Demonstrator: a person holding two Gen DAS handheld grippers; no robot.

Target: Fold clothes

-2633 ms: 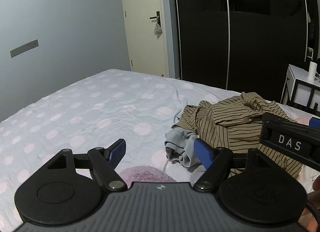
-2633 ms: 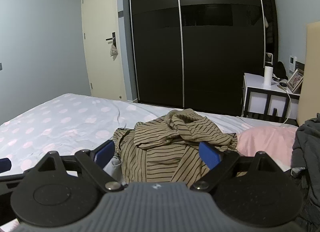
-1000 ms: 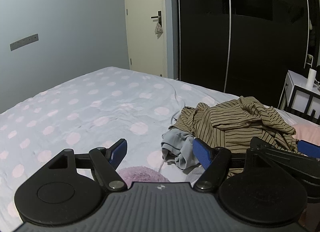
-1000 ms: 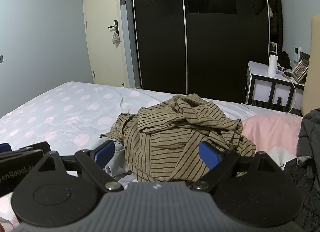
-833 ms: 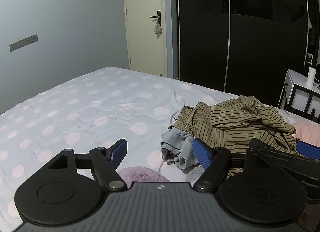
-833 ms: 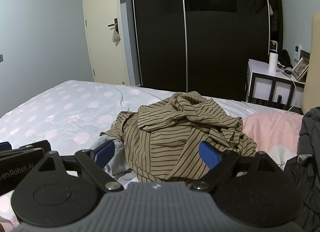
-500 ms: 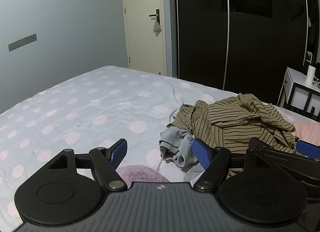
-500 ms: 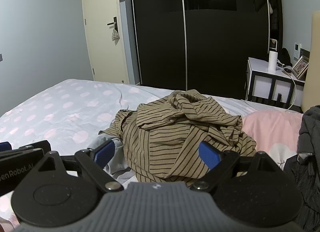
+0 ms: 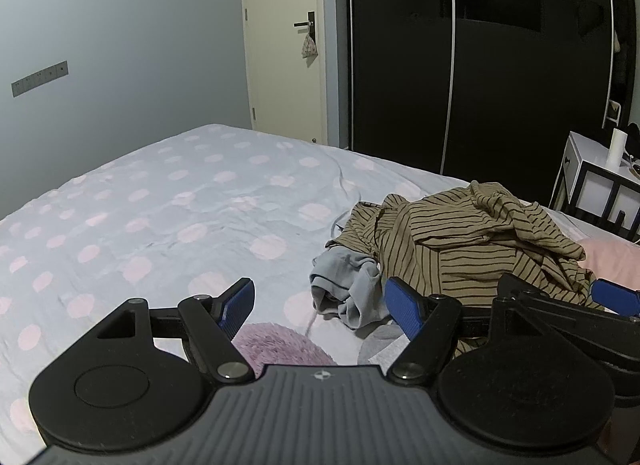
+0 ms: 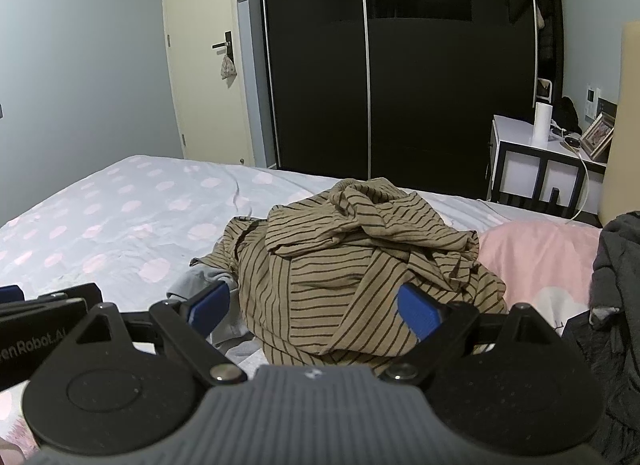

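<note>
Left wrist view: the left hand-held gripper (image 9: 320, 305) is released, its blue pads (image 9: 239, 301) spread wide with nothing between them, hovering over the bed (image 9: 180, 205), whose pale cover carries pink dots. A crumpled striped shirt (image 9: 460, 237) lies in a heap on the bed, ahead and to the right. A grey garment (image 9: 344, 277) pokes out from under the shirt's left edge, just beyond the right pad. A purple fluffy thing (image 9: 276, 347) sits low between the fingers, partly hidden by the gripper body. The right hand-held gripper (image 9: 568, 309) crosses the lower right corner, beside the shirt. Behind the bed stand a door (image 9: 284, 57), a black wardrobe (image 9: 480, 65) and a nightstand (image 9: 600, 177).

Right wrist view: the right hand-held gripper (image 10: 316, 305) is also released, pads apart and empty, aimed straight at the shirt (image 10: 352, 249), which fills the gap between the fingers without touching them as far as can be seen. The grey garment (image 10: 200, 281) shows at the shirt's left. A pink pillow (image 10: 536, 253) lies just right of the shirt, and dark clothing (image 10: 616, 285) is piled at the right edge. Part of the left gripper (image 10: 44, 321) shows at the left.
</note>
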